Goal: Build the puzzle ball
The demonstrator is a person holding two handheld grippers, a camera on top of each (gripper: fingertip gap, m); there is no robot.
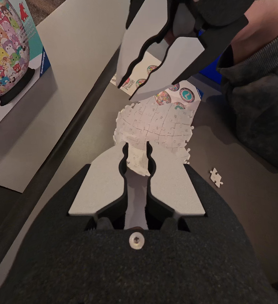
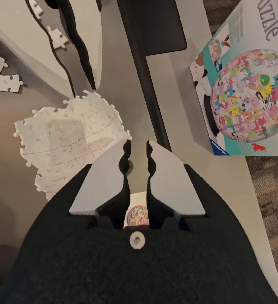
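The half-built puzzle ball (image 1: 156, 126) is a curved white shell of joined pieces, inner side showing, on the grey surface. My left gripper (image 1: 137, 145) is shut on the shell's near rim, which sits between its fingers. In the right wrist view the shell (image 2: 65, 138) lies at the left, with the left gripper (image 2: 84, 92) pinching its far edge. My right gripper (image 2: 138, 142) is open and empty, just right of the shell. In the left wrist view it (image 1: 125, 92) hangs above the shell's far side.
The puzzle box (image 1: 11, 57) (image 2: 250, 102) lies on the white table. A printed leaflet (image 1: 186, 95) lies beyond the shell. One loose piece (image 1: 216, 177) lies at the right, and several more (image 2: 1, 82) lie at the left. A person's arm (image 1: 253, 42) is at the top right. My hands' fingertips stand some 7 cm from each other. From either gripper's tips it is about 25 cm to the loose piece (image 1: 216, 177).
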